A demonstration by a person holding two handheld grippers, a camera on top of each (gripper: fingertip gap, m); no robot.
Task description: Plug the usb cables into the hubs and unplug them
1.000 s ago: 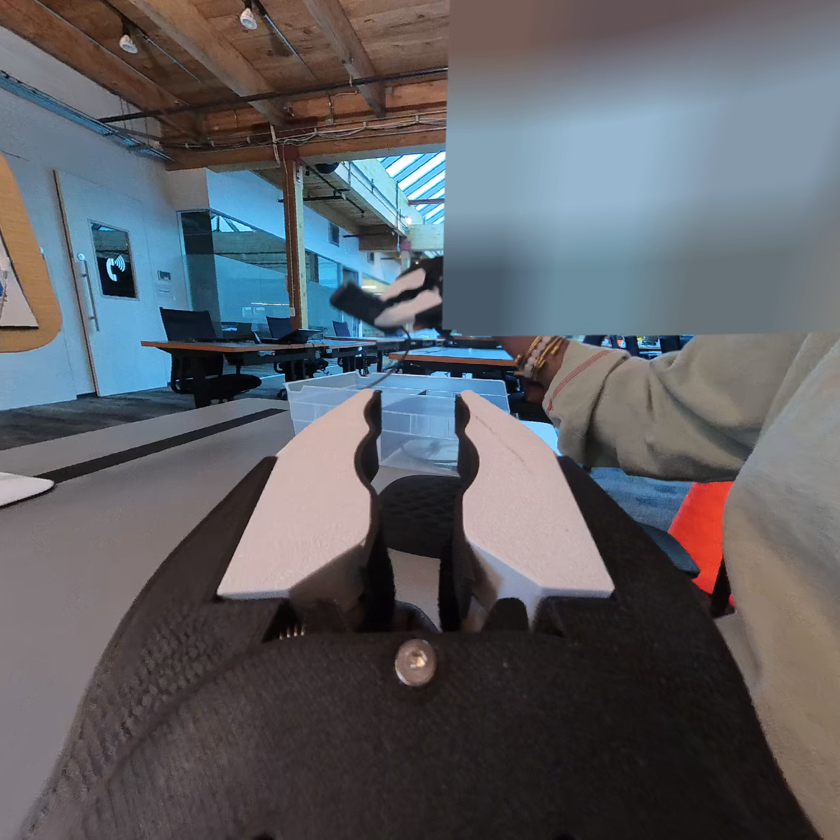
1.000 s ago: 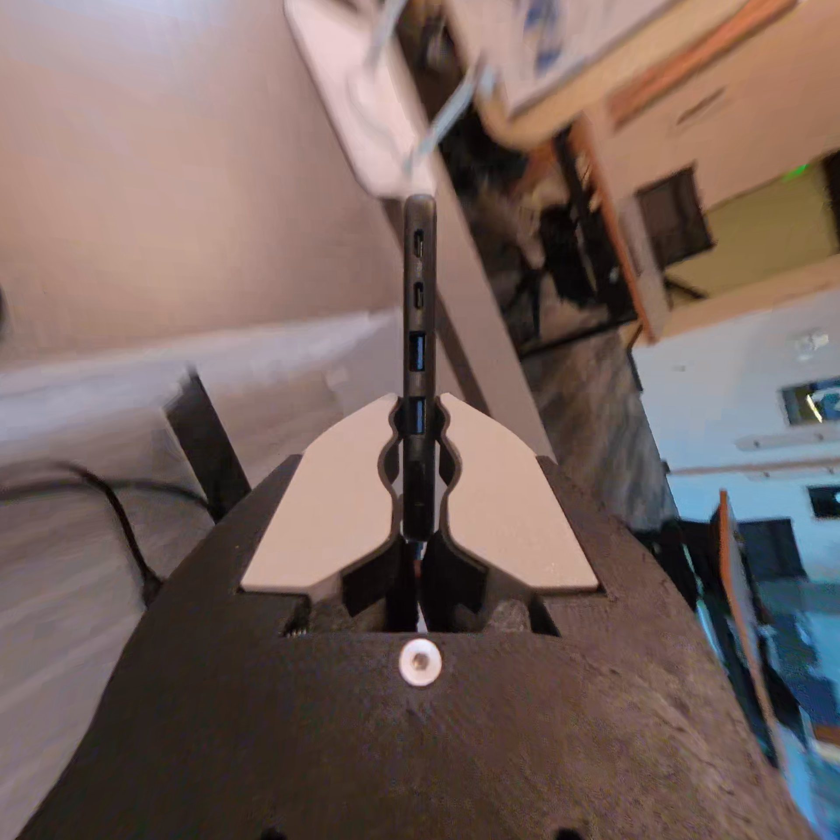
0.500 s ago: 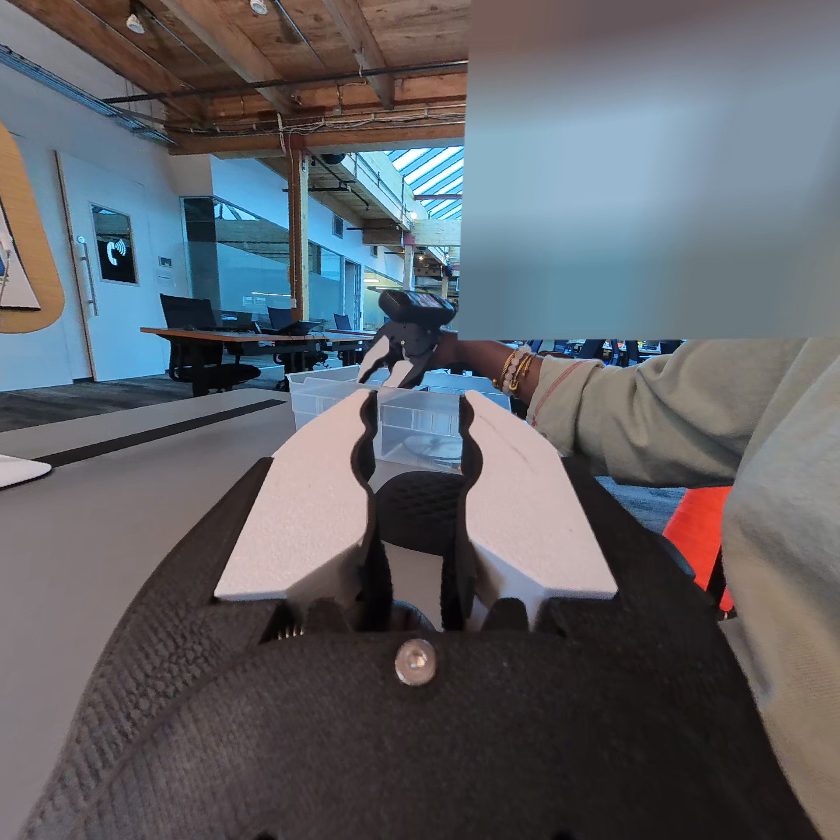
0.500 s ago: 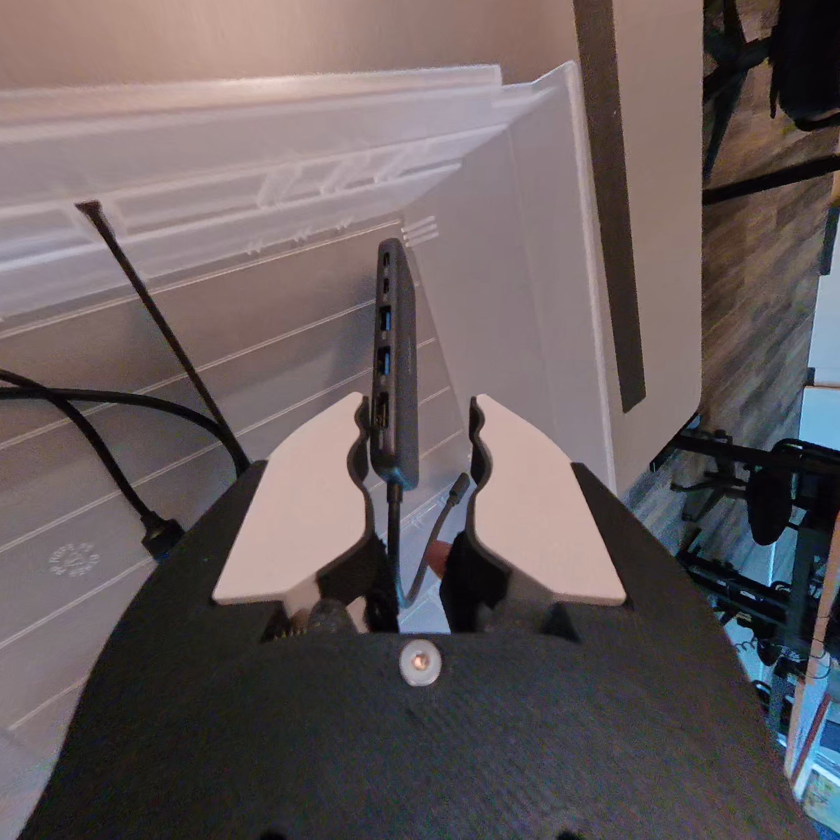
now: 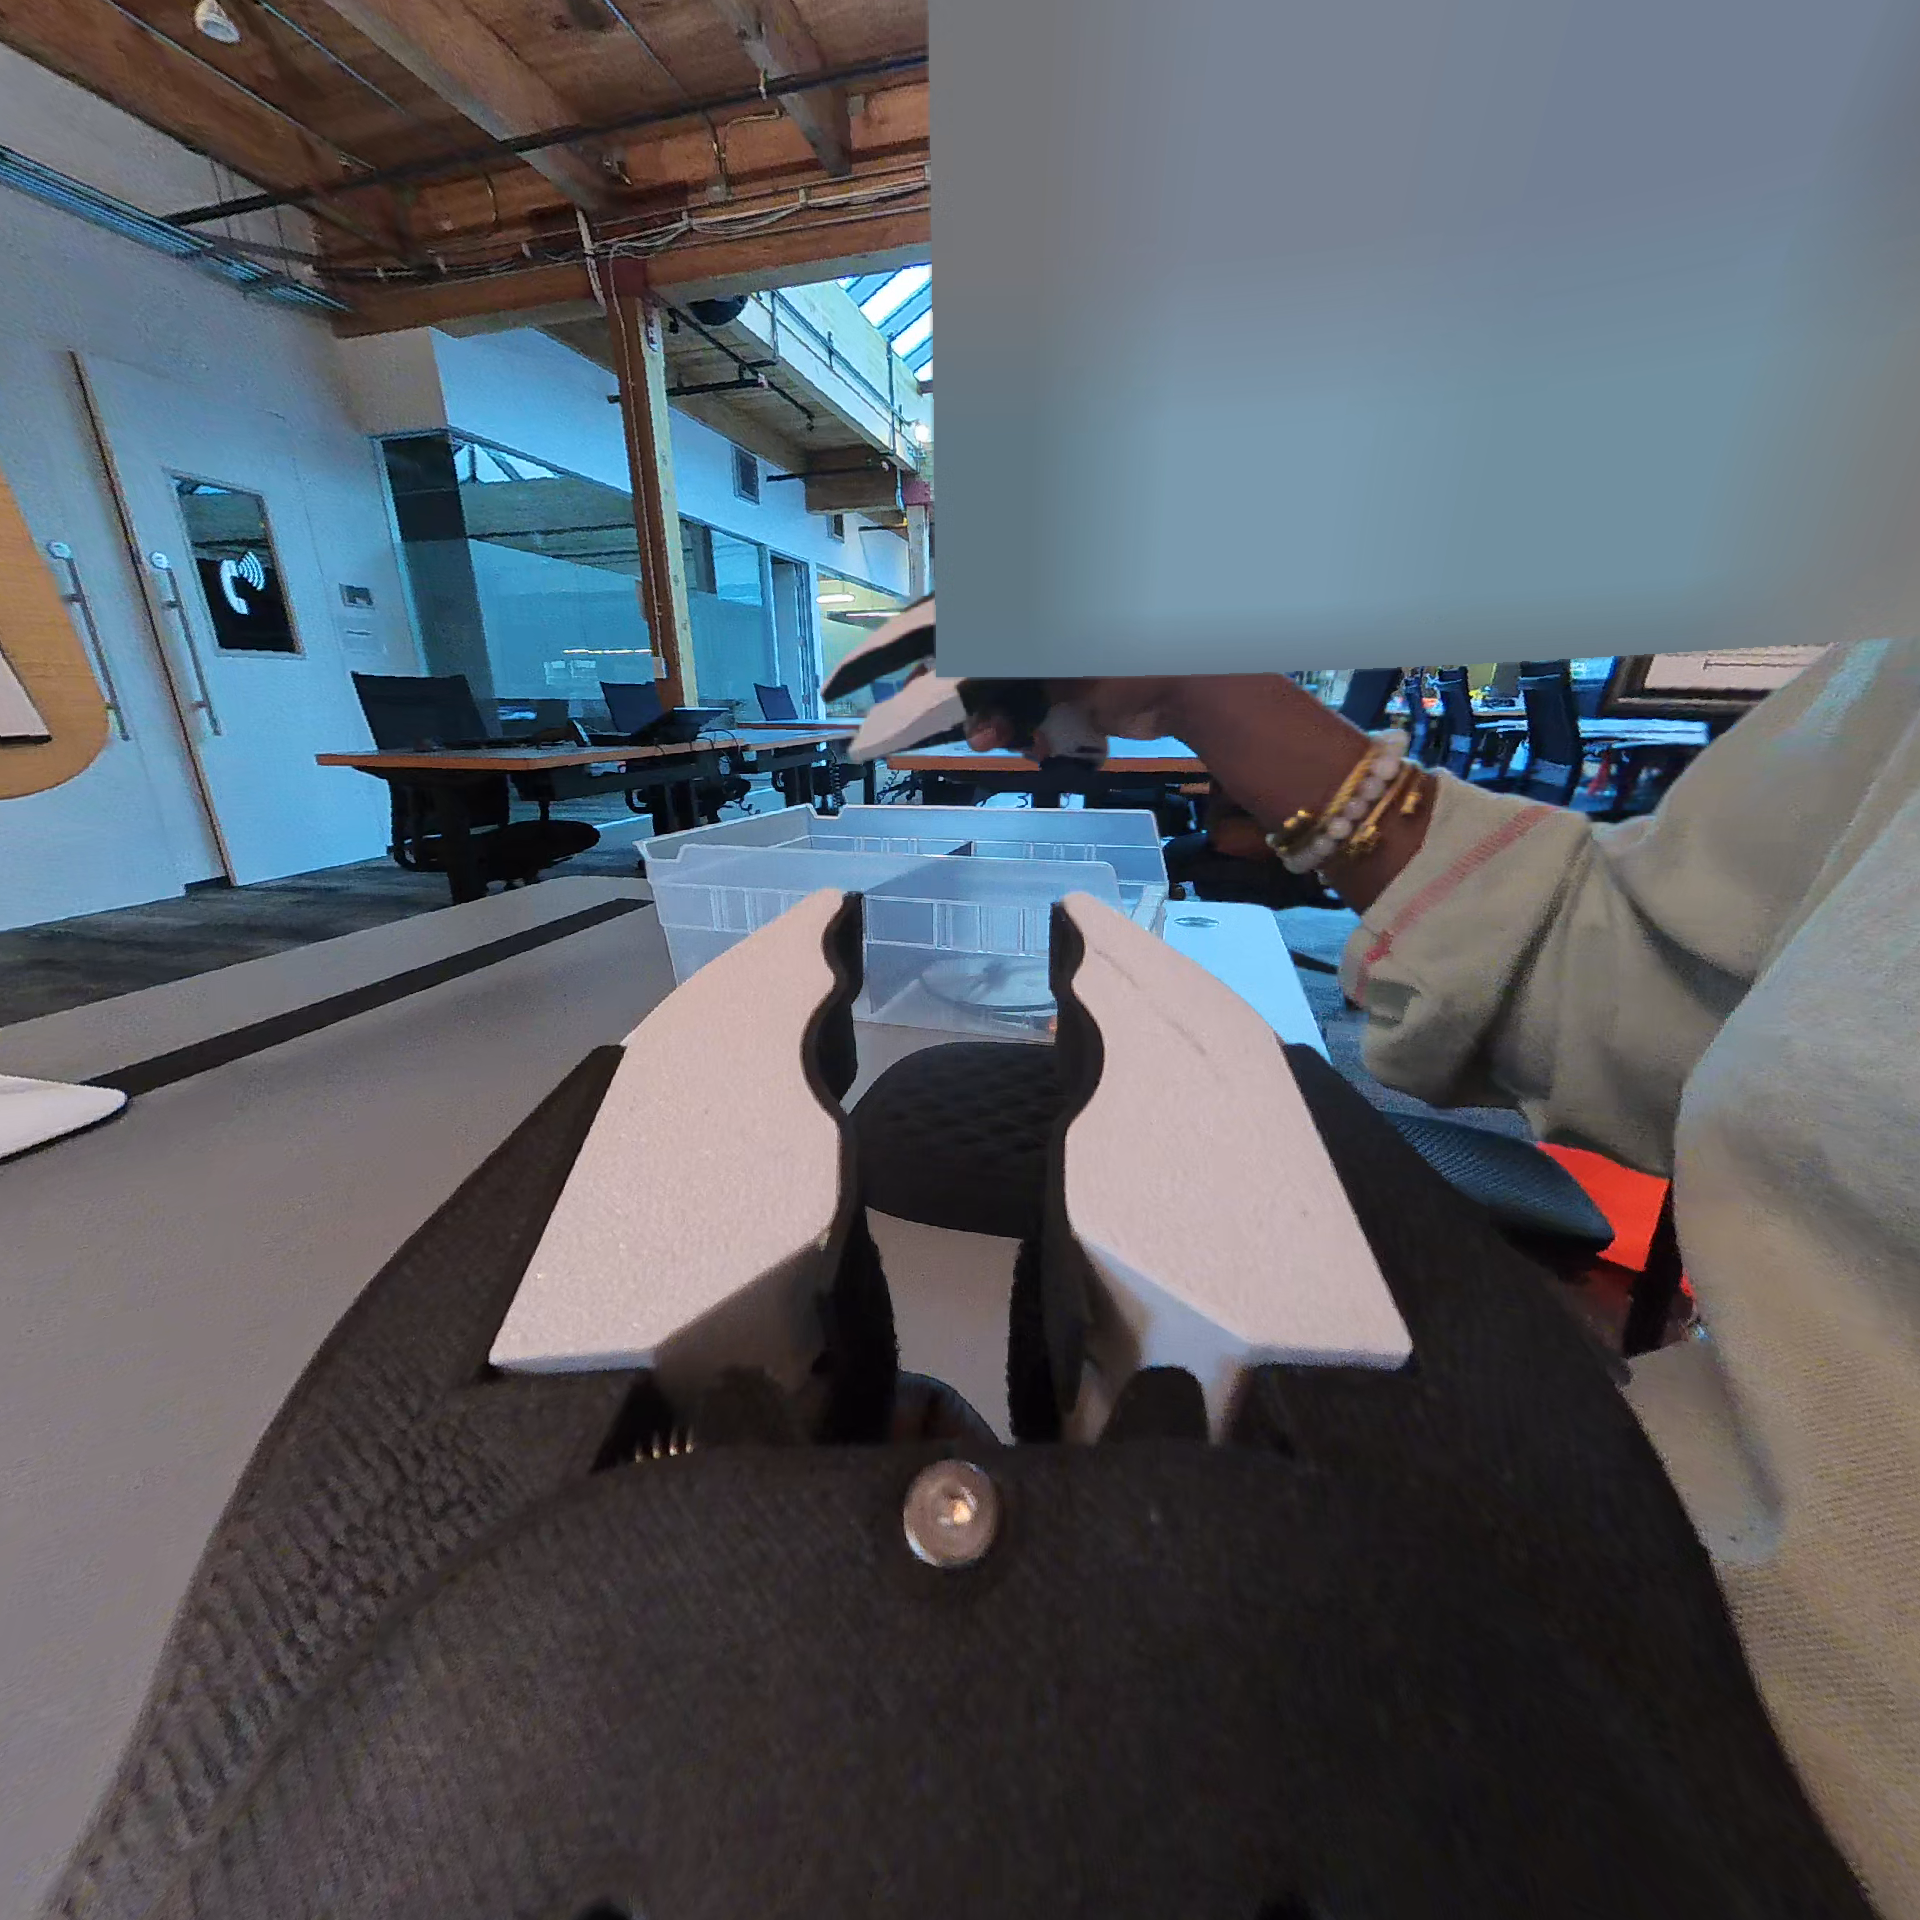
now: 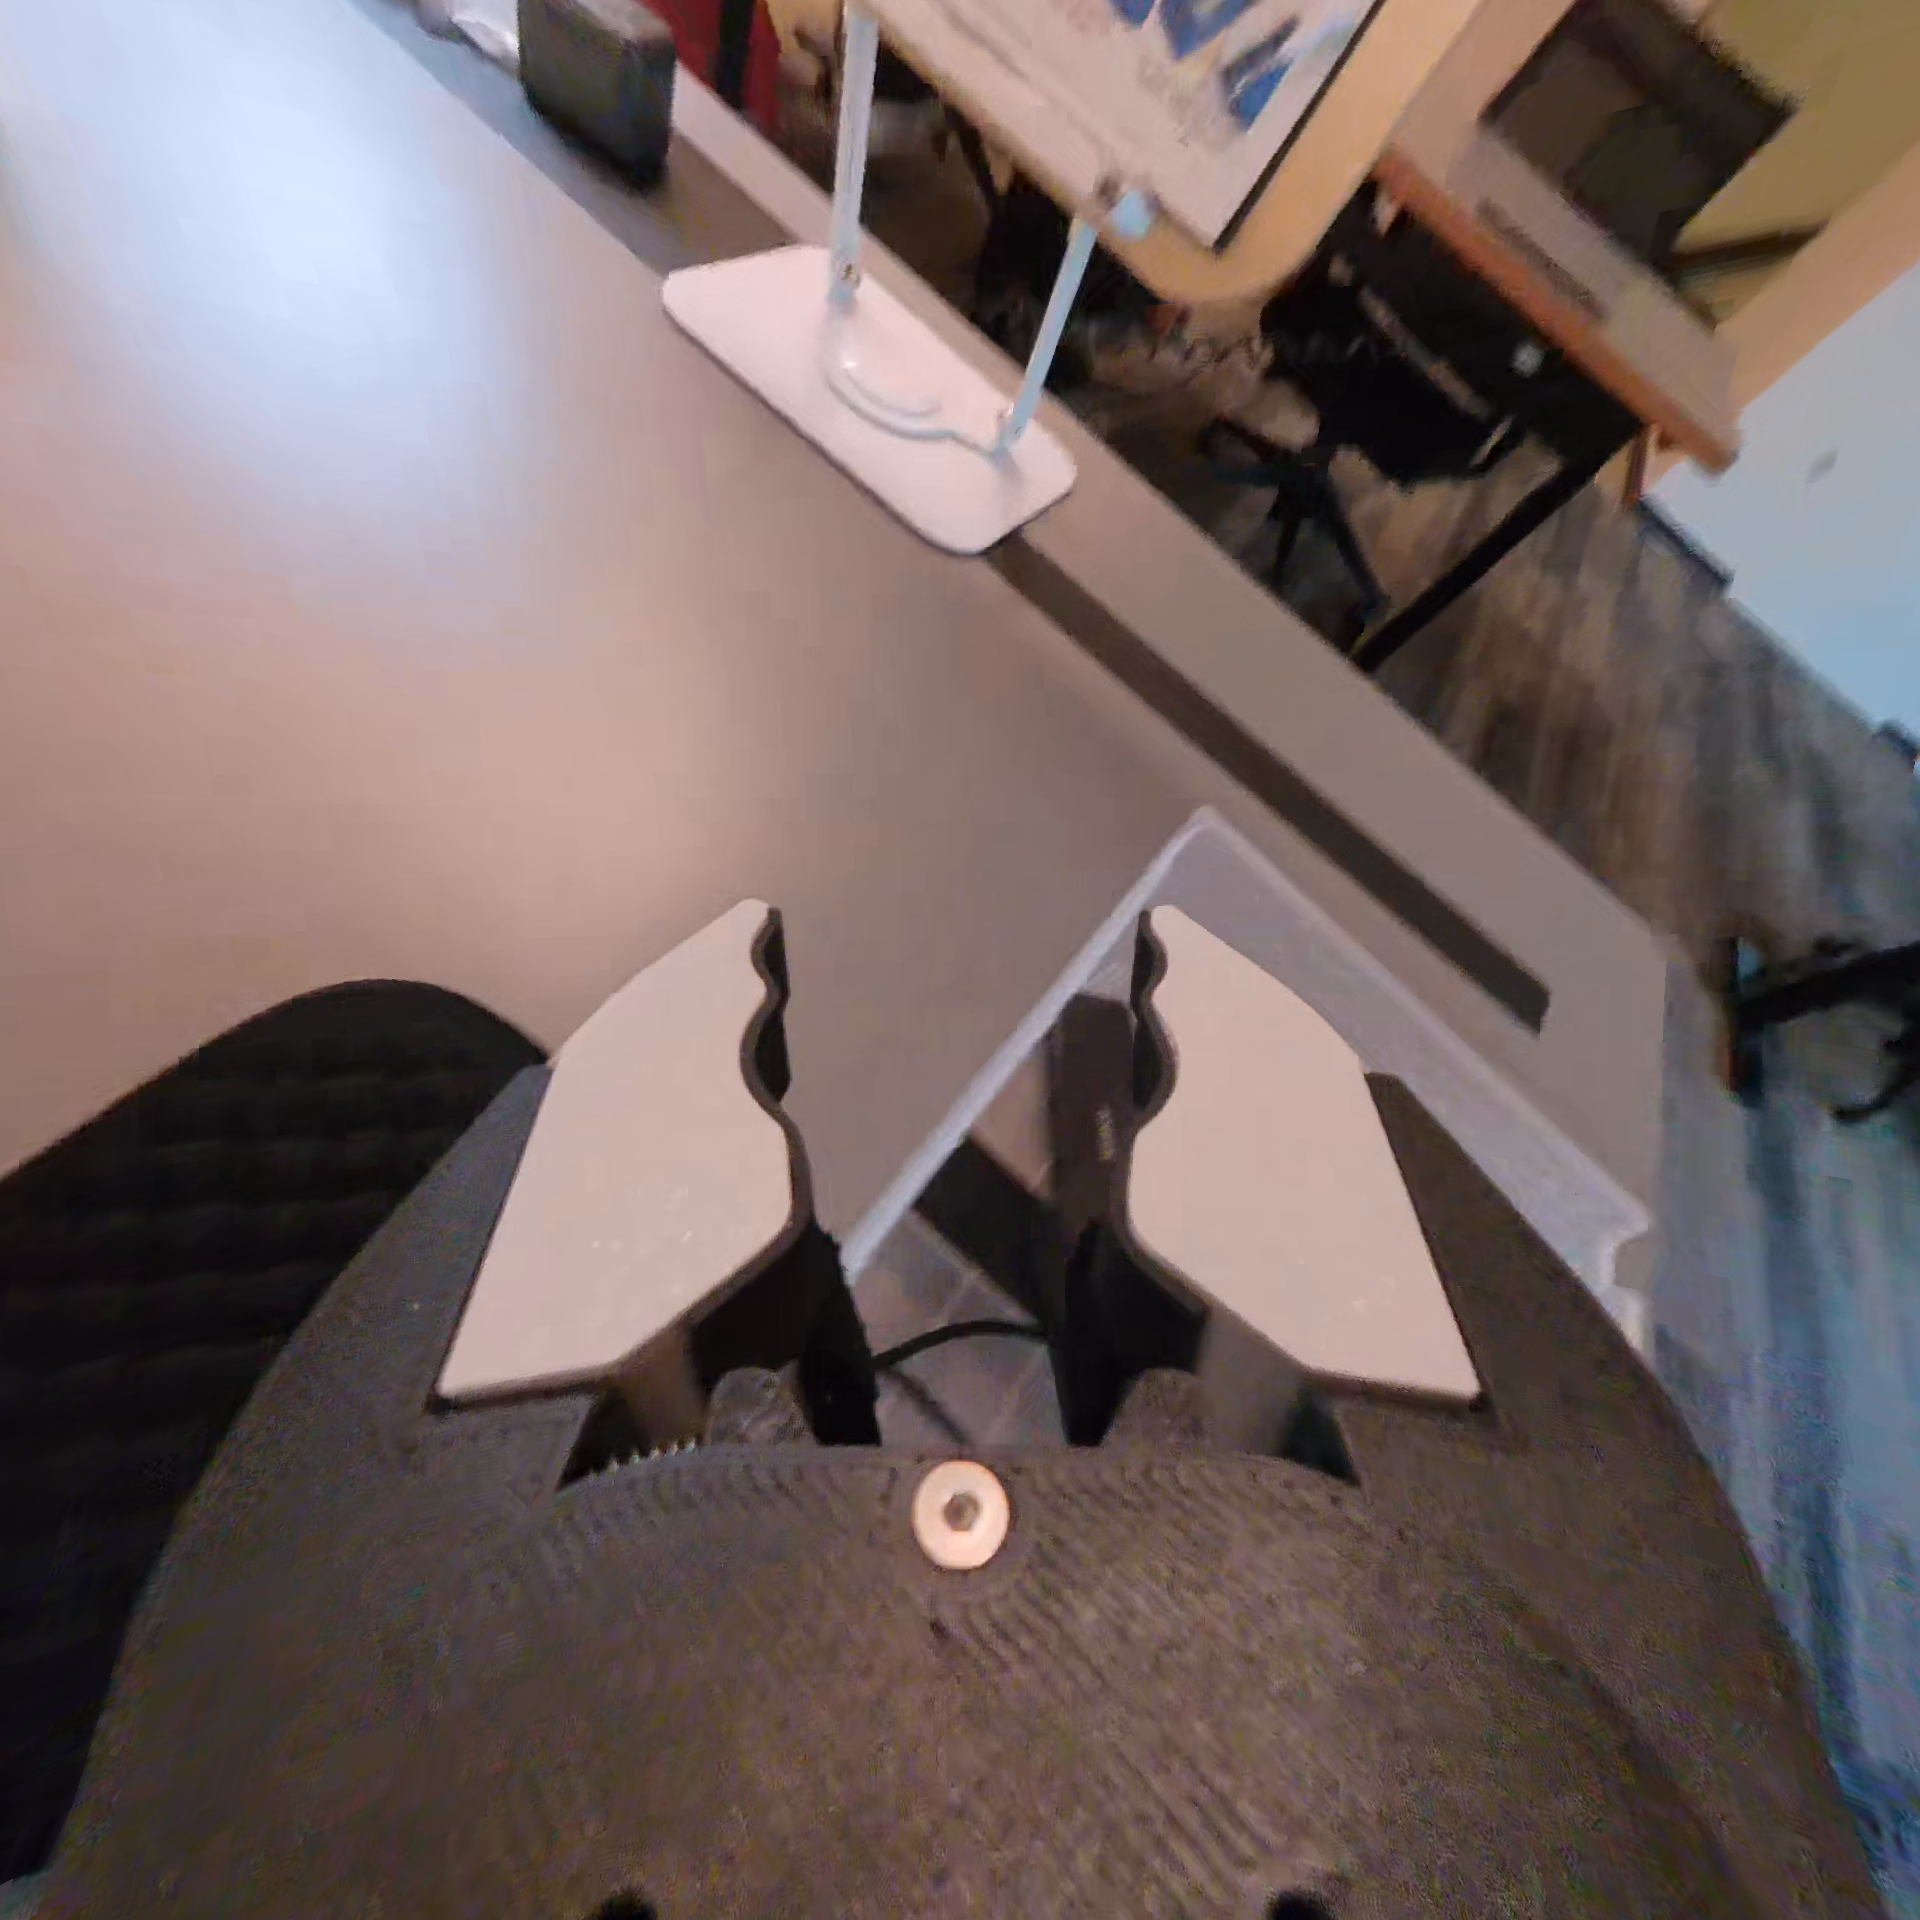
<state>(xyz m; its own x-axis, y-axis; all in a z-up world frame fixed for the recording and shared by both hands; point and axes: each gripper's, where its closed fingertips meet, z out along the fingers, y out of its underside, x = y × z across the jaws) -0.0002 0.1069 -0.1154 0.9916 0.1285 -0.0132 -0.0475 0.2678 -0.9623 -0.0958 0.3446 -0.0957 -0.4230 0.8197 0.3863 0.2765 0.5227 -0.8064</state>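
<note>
Slim black USB hub (image 6: 1091, 1117) lying inside a clear plastic bin (image 6: 1382, 1029) on a grey table (image 6: 416, 623), right gripper (image 6: 956, 961) above it, fingers spread wide, holding nothing, left gripper (image 5: 954, 914) low over the table, fingers parted, empty, facing the bin (image 5: 904, 862).

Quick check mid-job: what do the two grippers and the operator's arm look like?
Both the left gripper and right gripper have pale grey wedge fingers with wavy black-padded inner edges, set in a textured black body with one silver screw. The operator's sleeve is pale grey-green with a pink seam; beaded and gold bracelets sit at the wrist.
</note>
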